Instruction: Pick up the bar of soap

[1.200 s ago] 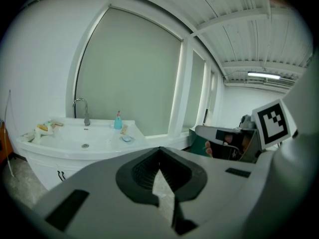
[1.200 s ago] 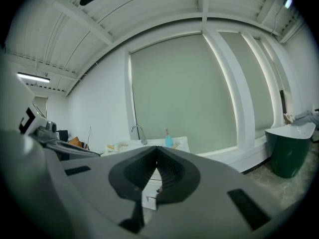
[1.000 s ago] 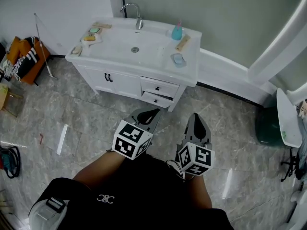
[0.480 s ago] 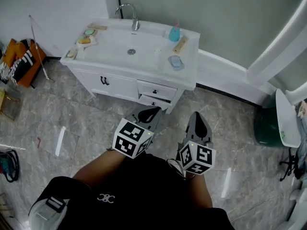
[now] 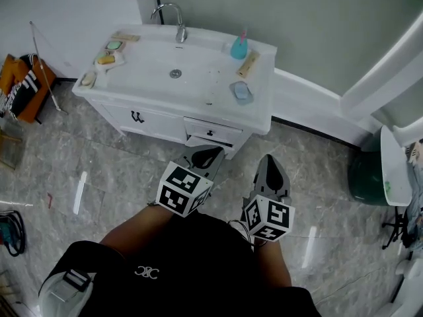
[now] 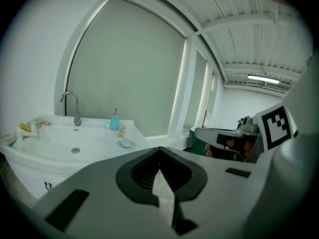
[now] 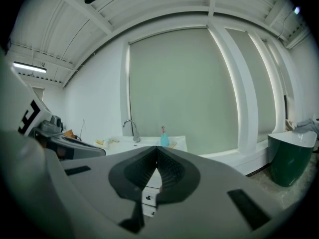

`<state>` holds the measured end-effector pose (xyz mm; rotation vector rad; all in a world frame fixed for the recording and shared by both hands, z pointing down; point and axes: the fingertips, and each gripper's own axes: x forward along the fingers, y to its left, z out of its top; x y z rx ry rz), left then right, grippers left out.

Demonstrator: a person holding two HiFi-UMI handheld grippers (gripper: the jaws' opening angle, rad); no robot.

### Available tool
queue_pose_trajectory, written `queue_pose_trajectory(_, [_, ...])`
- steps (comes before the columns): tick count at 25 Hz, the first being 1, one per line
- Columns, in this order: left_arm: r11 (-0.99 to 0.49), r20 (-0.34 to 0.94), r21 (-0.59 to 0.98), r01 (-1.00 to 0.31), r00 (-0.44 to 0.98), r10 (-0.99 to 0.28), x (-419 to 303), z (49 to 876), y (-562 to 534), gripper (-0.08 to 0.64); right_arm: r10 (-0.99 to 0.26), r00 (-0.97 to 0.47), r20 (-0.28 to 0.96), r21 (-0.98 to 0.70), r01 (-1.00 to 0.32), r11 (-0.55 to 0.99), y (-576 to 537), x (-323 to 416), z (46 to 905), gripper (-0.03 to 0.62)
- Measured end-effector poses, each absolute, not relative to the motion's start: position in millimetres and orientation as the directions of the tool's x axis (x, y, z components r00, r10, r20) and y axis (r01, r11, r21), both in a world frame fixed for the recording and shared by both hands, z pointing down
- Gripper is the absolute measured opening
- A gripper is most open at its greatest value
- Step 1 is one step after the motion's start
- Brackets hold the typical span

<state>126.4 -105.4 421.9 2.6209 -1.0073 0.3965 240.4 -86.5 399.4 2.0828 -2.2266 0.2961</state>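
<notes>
Seen from the head view: both grippers held low over the grey marble floor (image 5: 99,170), in front of a white counter (image 5: 261,104) and well apart from it.

Left gripper (image 5: 206,152): fingers (image 6: 139,171) pressed together at the tips, nothing pinched, only a sliver of floor showing through the gap behind the tips.

Right gripper (image 5: 269,158): fingers (image 7: 172,171) likewise pressed together, holding nothing, pointed toward the counter's drawers (image 5: 210,132).

On the counter, near the right front corner: a pale blue bar of soap (image 5: 242,91) lying in a shallow dish, untouched. Same bar in the left gripper view (image 6: 126,143), just right of the sink basin (image 5: 165,68).

Toward the back right corner: a teal pump bottle (image 5: 239,46), upright, with a tan oblong item (image 5: 248,63) just beside it.

At the back edge, behind the basin: a chrome faucet (image 5: 180,33).

Along the left edge: more soap pieces, a yellow bar (image 5: 106,59) and a green bar (image 5: 114,45) among them.

Off to the right of the counter, on the floor: a dark green bin (image 5: 367,174).
</notes>
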Motion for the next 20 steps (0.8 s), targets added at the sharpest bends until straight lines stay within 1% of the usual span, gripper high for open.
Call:
queue_pose_trajectory(13, [-0.703,0.377,0.203,-0.682,0.717,-0.587,124.6,418.7,-218.5,0.009,-0.972,-0.099,0.215,-0.074,-0.994,0.085,-195.1,231.9,395.1,0.008])
queue_pose_trajectory(20, [-0.695,0.402,0.222,-0.683,0.714,-0.573,110.9,427.9,-269.0,0.009,-0.955,-0.109,0.276,-0.077,-0.993,0.091,-249.7,217.7,411.7,0.008])
